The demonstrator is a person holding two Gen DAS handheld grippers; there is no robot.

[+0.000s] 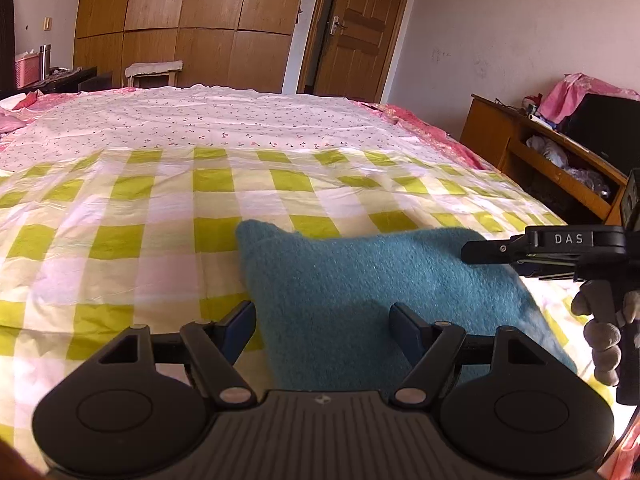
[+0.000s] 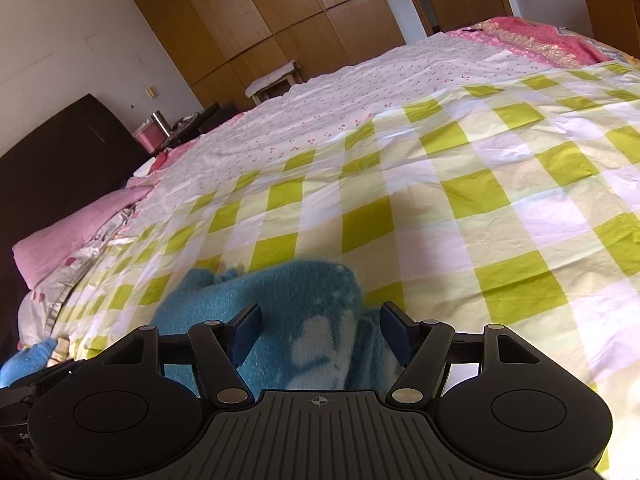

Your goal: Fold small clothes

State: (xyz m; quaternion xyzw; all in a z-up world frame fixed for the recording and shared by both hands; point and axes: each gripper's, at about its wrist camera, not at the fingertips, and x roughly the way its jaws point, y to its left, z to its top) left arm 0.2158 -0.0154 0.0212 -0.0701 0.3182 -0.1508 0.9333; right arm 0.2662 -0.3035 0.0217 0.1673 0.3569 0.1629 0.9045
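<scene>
Only from the right wrist — the garment's (image 2: pixel 280 304) pale patch.

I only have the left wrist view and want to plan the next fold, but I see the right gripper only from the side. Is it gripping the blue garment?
Observer: No. In the right wrist view the right gripper has its jaws apart. The blue garment shows between them, and the pads are not pressing on it.
Operator: Is the garment plain blue on that side?
Observer: No, it has a whitish patch there.
Operator: Any other blue cloth around?
Observer: A light blue scrap shows at the lower left, apart from the main bundle. I cannot tell whether it belongs to the garment.
</scene>
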